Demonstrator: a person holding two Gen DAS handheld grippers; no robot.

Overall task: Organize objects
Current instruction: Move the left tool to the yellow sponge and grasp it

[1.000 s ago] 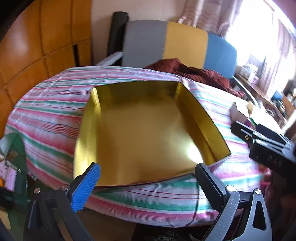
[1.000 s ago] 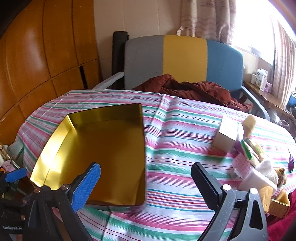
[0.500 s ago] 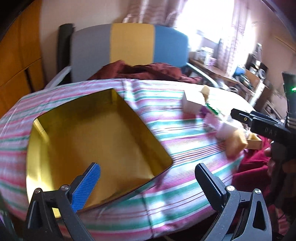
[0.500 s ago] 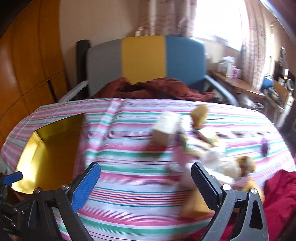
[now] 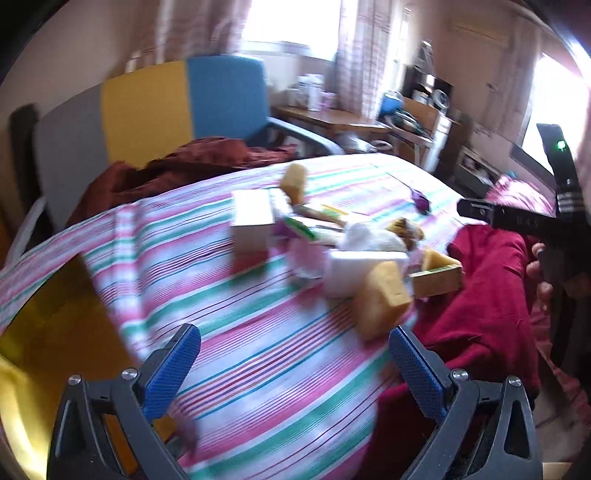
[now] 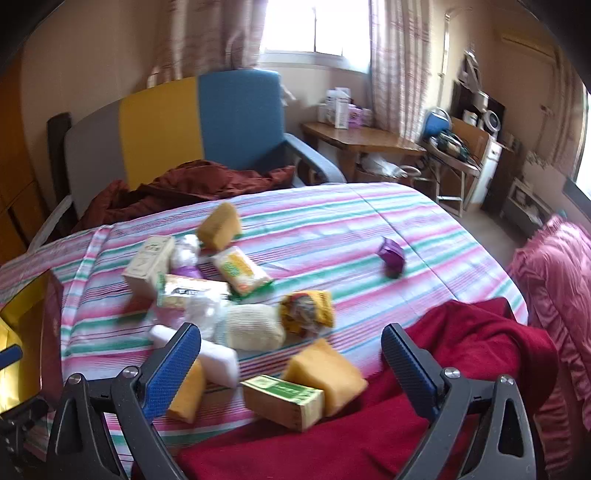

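We see a heap of sponges [image 6: 324, 371] and boxes [image 6: 282, 401] on the table [image 6: 332, 236], tray [image 6: 22, 332] at its left edge, armchair [image 6: 177, 140] behind, blanket [image 6: 461, 354] over its near right corner.

walls: beige | window [image 6: 314, 27]: bright, curtains [image 6: 391, 62] | chair [image 6: 192, 125]: grey-yellow-blue | desk [image 6: 362, 142]: wooden, cluttered | table [image 6: 332, 221]: striped cloth | left: wood panels [image 6: 14, 147]

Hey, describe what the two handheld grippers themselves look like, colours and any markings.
Both are black plastic frames with silver bolts. The left gripper and the right gripper each carry two jaws faced with blue textured pads. Seen from the left wrist view, the right gripper's black body has faint raised lettering, too blurred to read, and a small green light. No cables or sleeves are visible.
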